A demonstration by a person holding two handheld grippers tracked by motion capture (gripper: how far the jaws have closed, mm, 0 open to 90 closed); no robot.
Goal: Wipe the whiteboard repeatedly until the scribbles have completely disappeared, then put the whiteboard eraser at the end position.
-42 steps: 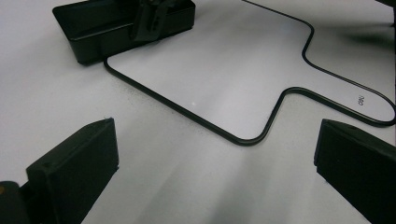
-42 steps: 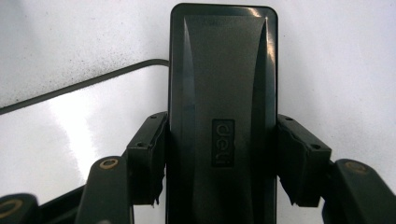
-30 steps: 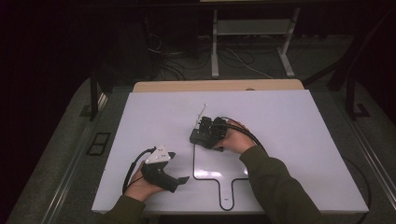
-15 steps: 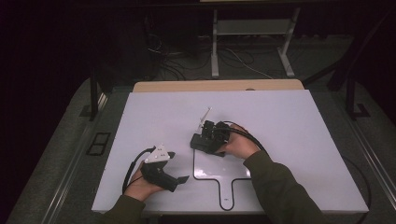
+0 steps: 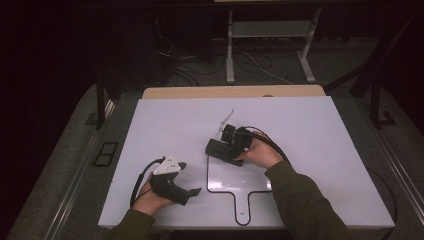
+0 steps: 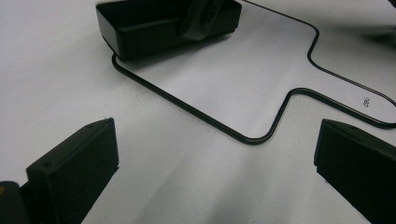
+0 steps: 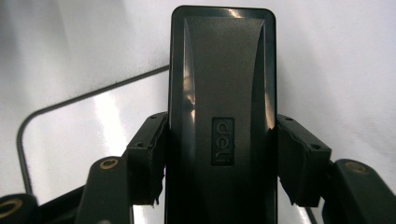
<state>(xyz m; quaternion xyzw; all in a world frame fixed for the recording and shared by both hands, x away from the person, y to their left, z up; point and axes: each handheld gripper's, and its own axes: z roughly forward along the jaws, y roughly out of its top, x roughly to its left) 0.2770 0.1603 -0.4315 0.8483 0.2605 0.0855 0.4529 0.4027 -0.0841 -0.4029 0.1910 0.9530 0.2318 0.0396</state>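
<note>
The black deli case [image 7: 223,116] is clamped across its width by the right gripper [image 5: 231,146], long axis pointing away from the fingers; left gripper [image 5: 185,177] fingers are spread, empty

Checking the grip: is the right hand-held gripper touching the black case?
Touching: in the right gripper view, both jaws of the right hand-held gripper press the black case sides.

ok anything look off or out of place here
Nothing stands out. The right gripper is shut on the black case over the paddle-shaped outline's upper left corner, and the left gripper sits open on the white table.
</note>
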